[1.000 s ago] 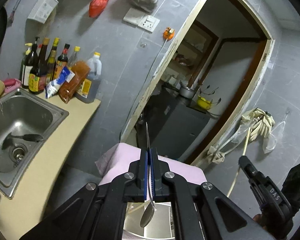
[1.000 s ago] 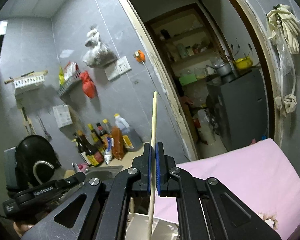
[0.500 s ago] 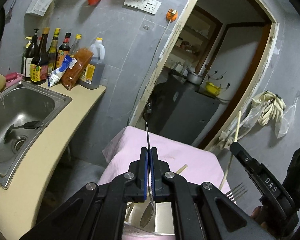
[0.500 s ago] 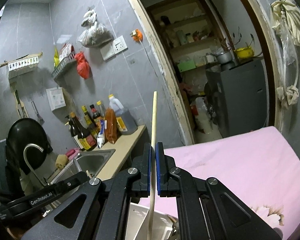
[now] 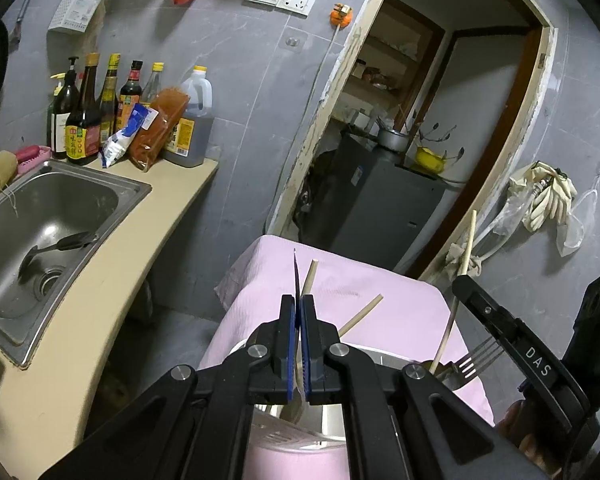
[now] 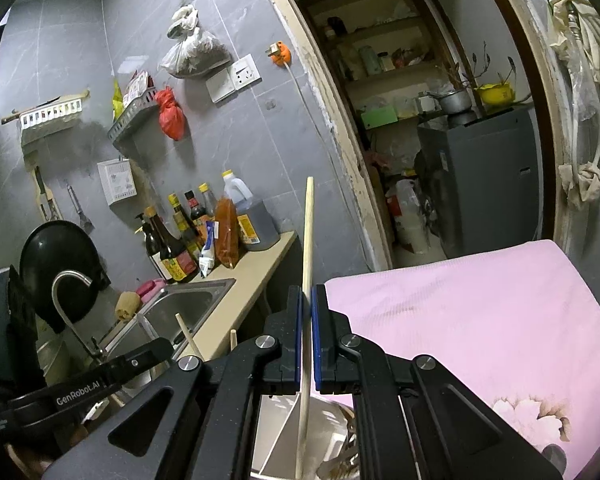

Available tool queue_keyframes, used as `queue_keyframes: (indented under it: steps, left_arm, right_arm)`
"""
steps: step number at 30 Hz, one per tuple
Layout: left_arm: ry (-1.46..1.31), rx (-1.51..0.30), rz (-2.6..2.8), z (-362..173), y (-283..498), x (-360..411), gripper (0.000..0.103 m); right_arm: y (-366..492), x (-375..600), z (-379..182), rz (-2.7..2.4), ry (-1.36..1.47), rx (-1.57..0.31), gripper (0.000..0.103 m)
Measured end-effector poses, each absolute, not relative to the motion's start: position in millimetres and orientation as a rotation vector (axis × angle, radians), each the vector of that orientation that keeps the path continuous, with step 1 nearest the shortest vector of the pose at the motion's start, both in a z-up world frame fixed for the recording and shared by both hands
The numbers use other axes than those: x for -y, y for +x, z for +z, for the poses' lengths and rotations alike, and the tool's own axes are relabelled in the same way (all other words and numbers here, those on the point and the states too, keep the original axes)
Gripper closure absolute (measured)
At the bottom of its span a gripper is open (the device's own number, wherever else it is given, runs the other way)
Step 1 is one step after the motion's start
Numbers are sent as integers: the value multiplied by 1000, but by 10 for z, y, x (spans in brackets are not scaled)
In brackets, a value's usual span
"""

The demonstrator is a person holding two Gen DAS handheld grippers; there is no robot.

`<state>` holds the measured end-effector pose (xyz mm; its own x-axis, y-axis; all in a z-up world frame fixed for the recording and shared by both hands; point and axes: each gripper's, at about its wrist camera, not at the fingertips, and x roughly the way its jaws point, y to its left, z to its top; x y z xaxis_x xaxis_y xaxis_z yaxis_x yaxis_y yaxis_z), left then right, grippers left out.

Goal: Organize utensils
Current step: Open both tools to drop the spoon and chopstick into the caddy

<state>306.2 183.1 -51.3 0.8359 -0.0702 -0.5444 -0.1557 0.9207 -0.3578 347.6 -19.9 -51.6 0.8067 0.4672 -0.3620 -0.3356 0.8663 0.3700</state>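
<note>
Spoon (image 5: 295,280) stands clamped between the closed blue pads of the left tool (image 5: 299,344), handle up, over a steel container (image 5: 332,420) on the pink-covered worktop (image 5: 400,300). The right tool (image 6: 307,340) grips an upright chopstick (image 6: 309,232).

We hold the left gripper (image 5: 299,320) tilted downward, jaws closed to a thin slit, pads (image 5: 288,344) clamped on a spoon handle (image 5: 296,272). Our right gripper (image 6: 308,320) points slightly downward, jaws equally closed, pinching an upright chopstick (image 6: 309,232).
</note>
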Motion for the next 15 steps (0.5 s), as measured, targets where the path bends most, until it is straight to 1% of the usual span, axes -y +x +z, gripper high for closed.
queue_keyframes:
  steps: [4,7,10,12,15]
  left_arm:
    - [-406,-598,34,-480,3036,-1837,98]
    - [-408,-603,23,-465,3022,-1837,98]
    - [-404,-610,11,-448,2997,-1823,98]
    - [-399,-610,3,-438,2979,-1809,98]
    - [-380,-597,-8,-394,2932,-1761,97]
  right_arm:
    - [3451,208,-494,435,292,-469,97]
    - [3396,248,-471,432,291,-471,93]
    - [3334,297,-441,425,291,-464,85]
    - [3259,359,-410,417,294,-456,74]
    - [3143,457,-343,401,292,-436,74]
